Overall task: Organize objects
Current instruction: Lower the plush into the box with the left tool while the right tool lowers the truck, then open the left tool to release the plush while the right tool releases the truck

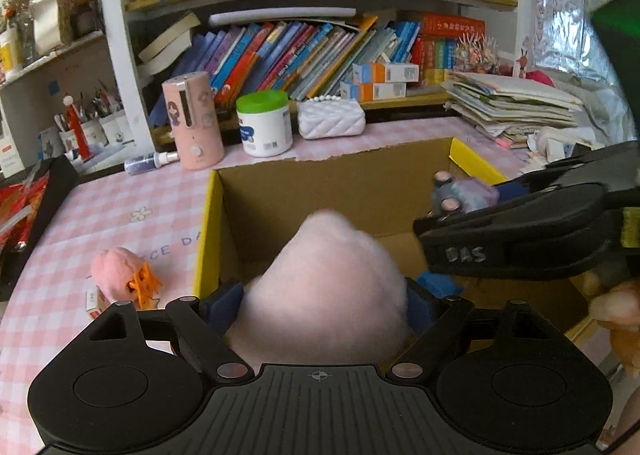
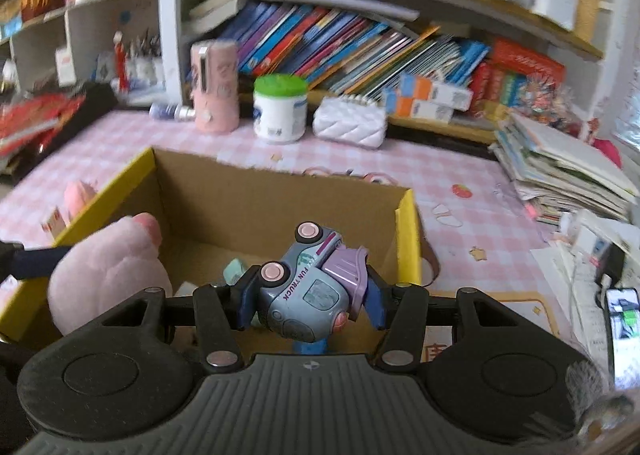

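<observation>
Cardboard box waits as our left gripper clamps a pink plush and right gripper a toy truck; another plush lies outside, near its left edge.

Pink plush toy: soft, rounded, clamped between blue pads over the open cardboard box, brown inside with yellow flap edges. Toy truck: grey-blue and lilac, pink wheels, lettered "FUN TRUCK", tipped on its side, held above the box's right half.
</observation>
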Demonstrator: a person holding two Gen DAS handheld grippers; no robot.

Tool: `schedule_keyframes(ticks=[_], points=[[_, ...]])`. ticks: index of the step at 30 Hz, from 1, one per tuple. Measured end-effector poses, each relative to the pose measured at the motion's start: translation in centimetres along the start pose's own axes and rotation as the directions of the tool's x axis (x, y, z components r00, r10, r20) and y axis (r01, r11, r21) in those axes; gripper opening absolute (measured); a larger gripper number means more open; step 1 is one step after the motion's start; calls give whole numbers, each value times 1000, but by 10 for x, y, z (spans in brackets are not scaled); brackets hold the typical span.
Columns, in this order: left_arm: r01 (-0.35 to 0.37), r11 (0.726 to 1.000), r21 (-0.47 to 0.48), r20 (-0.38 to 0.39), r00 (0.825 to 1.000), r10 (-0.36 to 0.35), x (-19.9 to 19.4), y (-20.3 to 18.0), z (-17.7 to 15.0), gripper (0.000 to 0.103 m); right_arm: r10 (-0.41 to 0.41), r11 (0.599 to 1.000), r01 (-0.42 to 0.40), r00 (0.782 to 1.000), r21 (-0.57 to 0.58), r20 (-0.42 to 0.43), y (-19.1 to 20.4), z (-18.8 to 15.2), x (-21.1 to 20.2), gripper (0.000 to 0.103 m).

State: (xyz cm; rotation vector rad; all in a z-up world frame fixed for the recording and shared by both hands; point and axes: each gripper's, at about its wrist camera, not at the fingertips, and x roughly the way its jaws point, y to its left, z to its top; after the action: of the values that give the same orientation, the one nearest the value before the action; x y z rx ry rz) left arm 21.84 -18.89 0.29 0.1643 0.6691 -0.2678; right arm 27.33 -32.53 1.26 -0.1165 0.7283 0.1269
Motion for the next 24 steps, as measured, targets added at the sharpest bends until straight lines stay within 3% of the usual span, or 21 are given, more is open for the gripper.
schedule_keyframes(ticks=[6, 14, 17, 21, 24], points=[[-4, 1000, 19, -34, 999, 5, 8, -3, -4, 84, 24, 998, -29, 995, -53, -94, 5, 0, 23, 50], [-10, 999, 34, -45, 999, 11, 5, -5, -5, 85, 37, 993, -51, 991, -107, -131, 11, 0, 29, 50], [-7, 1000, 25, -37, 999, 7, 1, -2, -5, 86, 44, 994, -57, 991, -95, -129, 10, 1, 28, 51], [0, 1000, 20, -2, 1000, 0, -8, -1, -6, 88, 43, 997, -49, 995, -65, -92, 10, 1, 21, 62], [2, 1000, 10, 23, 1000, -3, -17, 1, -6, 88, 45, 998, -46, 998, -34, -51, 10, 1, 9, 64]])
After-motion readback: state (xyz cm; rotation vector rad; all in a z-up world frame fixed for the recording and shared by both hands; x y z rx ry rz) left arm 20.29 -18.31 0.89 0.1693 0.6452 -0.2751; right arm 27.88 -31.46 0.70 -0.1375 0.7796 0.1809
